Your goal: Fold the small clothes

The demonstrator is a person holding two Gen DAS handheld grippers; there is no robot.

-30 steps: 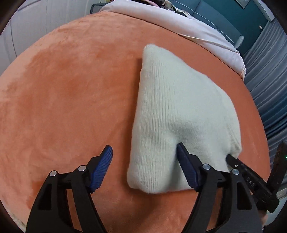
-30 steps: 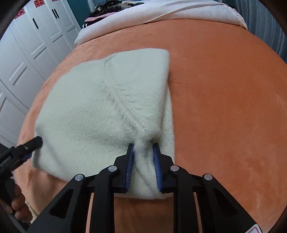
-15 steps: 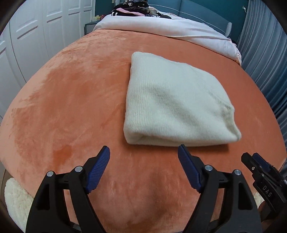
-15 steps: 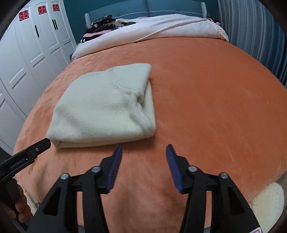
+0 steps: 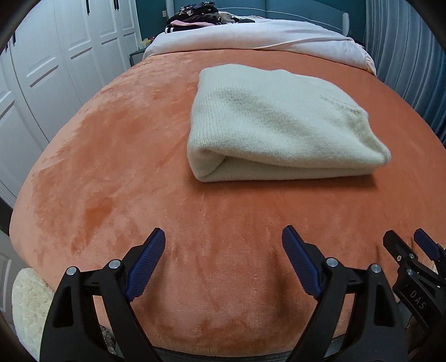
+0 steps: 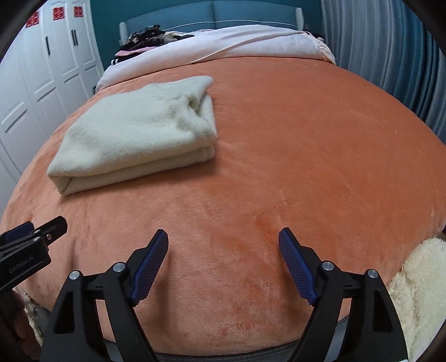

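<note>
A cream knitted garment point(image 5: 276, 125) lies folded into a flat rectangle on the orange blanket point(image 5: 111, 167); the right wrist view shows it point(image 6: 139, 131) toward the left. My left gripper point(image 5: 223, 236) hangs well short of it, near the bed's front edge, jaws still opening with nothing between them. My right gripper point(image 6: 223, 236) is likewise back from the garment, jaws still opening and empty. Each gripper shows at the edge of the other's view: the right gripper point(image 5: 409, 250) and the left gripper point(image 6: 33, 231).
A white quilt point(image 5: 251, 36) and a heap of dark clothes point(image 5: 192, 16) lie at the bed's far end. White wardrobe doors point(image 5: 55, 69) stand on the left, grey-blue curtains point(image 6: 390, 55) on the right. A fluffy cream rug point(image 6: 418, 292) lies by the bed's front.
The right gripper let go of the garment's near edge and opened wide. Both grippers drew back toward the bed's front edge, leaving the folded garment lying farther away.
</note>
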